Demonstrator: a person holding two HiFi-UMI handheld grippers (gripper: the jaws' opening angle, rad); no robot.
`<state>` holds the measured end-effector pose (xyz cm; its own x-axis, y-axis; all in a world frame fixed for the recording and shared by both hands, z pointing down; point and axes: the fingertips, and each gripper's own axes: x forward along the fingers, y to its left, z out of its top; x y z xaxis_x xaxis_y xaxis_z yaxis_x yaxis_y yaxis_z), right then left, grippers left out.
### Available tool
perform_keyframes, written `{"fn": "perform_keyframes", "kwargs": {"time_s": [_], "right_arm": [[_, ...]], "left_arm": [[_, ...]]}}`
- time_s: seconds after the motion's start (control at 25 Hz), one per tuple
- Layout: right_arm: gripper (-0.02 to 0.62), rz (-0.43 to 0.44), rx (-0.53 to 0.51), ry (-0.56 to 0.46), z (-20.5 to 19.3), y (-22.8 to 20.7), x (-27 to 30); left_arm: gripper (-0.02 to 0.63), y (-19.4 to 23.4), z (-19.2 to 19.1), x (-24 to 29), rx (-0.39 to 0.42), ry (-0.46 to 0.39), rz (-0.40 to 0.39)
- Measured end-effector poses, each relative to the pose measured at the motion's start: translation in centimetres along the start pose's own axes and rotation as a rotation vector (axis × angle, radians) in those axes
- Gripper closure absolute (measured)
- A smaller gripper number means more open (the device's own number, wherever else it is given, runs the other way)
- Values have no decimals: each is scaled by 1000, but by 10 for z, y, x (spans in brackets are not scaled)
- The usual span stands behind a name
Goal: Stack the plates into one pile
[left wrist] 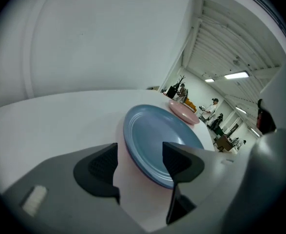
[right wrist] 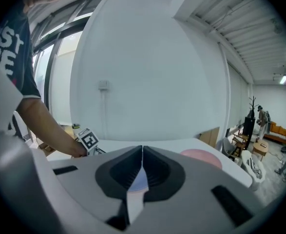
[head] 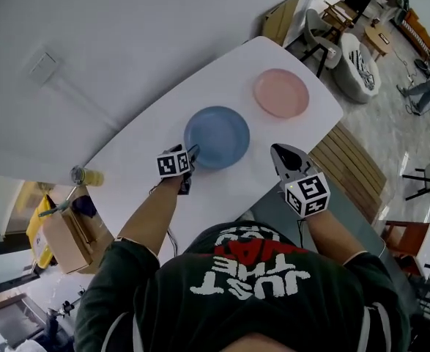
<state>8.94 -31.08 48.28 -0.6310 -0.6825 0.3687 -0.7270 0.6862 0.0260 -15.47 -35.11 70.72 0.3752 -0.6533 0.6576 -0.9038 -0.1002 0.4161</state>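
The blue plate [head: 216, 136] and pink plate [head: 281, 92] lay flat, face up, apart on the worktop [head: 149, 152]. The left claw [left wrist: 140, 157] gaped at the blue plate's rim; the right claw [right wrist: 142, 152] was closed.

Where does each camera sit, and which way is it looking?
Head view: on the head, looking down at the white table; shirt, left forearm and right forearm show.
Left gripper view: on the left gripper, facing the blue plate past open jaws; no body.
Right gripper view: on the right gripper, jaws shut, facing the wall; left forearm shows.
All share the pink plate.
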Motion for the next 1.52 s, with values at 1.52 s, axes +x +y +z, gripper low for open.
{"fn": "perform_keyframes", "kwargs": {"time_s": [1.52], "right_arm": [[588, -318, 188, 90, -127, -170, -144]], "left_arm": [[543, -189, 139, 252, -264, -27, -20]]}}
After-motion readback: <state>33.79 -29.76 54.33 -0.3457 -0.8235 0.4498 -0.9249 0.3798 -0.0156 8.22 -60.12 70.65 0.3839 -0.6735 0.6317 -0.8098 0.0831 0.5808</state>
